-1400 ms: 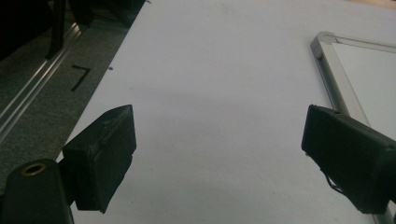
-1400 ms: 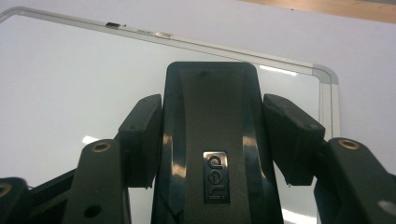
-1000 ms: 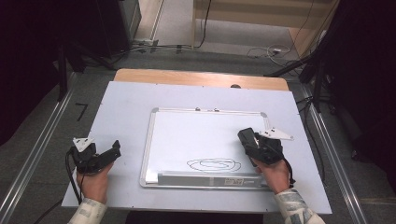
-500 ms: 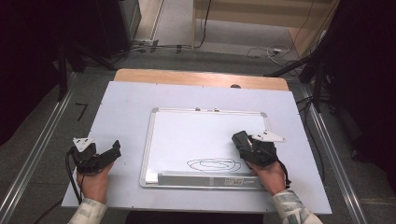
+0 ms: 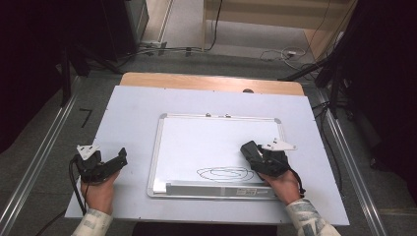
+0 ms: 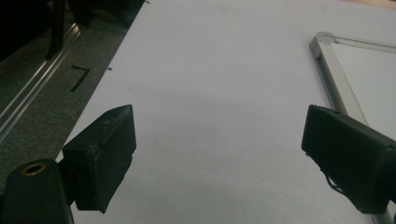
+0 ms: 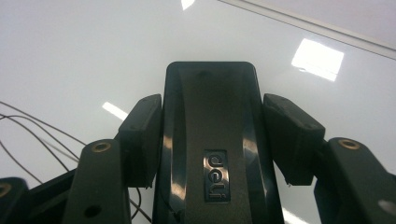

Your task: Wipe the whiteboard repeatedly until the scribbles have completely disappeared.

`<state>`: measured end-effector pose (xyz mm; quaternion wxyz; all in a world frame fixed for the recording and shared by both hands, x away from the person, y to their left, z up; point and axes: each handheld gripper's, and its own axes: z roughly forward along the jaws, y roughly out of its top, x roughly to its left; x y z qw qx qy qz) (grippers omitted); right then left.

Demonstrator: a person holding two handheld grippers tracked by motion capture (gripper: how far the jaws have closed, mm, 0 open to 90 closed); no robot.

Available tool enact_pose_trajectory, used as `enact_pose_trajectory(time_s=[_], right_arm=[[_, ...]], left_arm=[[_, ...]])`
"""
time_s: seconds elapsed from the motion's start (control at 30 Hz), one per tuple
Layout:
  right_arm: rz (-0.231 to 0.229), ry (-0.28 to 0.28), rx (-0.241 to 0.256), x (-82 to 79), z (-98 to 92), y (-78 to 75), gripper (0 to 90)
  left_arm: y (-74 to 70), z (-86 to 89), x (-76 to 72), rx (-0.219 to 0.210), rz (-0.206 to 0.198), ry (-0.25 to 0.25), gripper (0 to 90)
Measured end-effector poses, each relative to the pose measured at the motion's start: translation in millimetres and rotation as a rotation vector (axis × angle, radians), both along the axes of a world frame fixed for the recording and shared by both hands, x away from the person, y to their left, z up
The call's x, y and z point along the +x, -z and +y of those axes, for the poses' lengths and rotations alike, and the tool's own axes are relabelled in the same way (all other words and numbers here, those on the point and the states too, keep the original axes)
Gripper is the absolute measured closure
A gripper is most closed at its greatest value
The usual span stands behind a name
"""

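Observation:
A whiteboard (image 5: 216, 132) lies flat on the pale table top (image 5: 133, 113); a black looped scribble (image 5: 223, 173) is drawn near its front edge. My right gripper (image 5: 252, 151) hovers over the board just right of the scribble, shut on a black eraser (image 7: 212, 140) with a small logo plate. Scribble lines (image 7: 28, 126) show to the left of the jaws in the right gripper view. My left gripper (image 5: 114, 161) rests on the table left of the board, open, with bare table between its pads (image 6: 105, 149) and the board's metal corner (image 6: 322, 42) ahead to the right.
A grey tray strip (image 5: 216, 189) runs along the board's front edge. A wooden edge (image 5: 196, 81) borders the table's far side. Metal rails (image 5: 44, 157) flank both sides, and cables (image 5: 275, 54) lie on the floor beyond.
My right gripper has slid left across the board with the eraser, closer to the scribble. The left gripper has stayed put.

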<state>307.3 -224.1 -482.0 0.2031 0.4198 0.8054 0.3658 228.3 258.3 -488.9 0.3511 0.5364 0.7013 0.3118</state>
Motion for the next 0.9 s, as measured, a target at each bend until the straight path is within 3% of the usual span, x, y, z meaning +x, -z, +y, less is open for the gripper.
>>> enact_pose_trajectory(time_s=[0.17,0.5,0.9], right_arm=[[0.019,-0.030,-0.036,-1.3,6.7,5.2,39.1],[0.057,-0.045,-0.029,0.8,6.0,7.4,33.5],[0.041,-0.042,-0.006,2.7,4.2,-2.0,36.7]], left_arm=[[0.0,0.1,0.0,-0.001,0.000,0.000,10.2],[-0.1,-0.2,-0.2,-0.001,0.000,0.001,10.2],[-0.1,-0.8,0.1,0.002,0.001,0.006,10.2]])
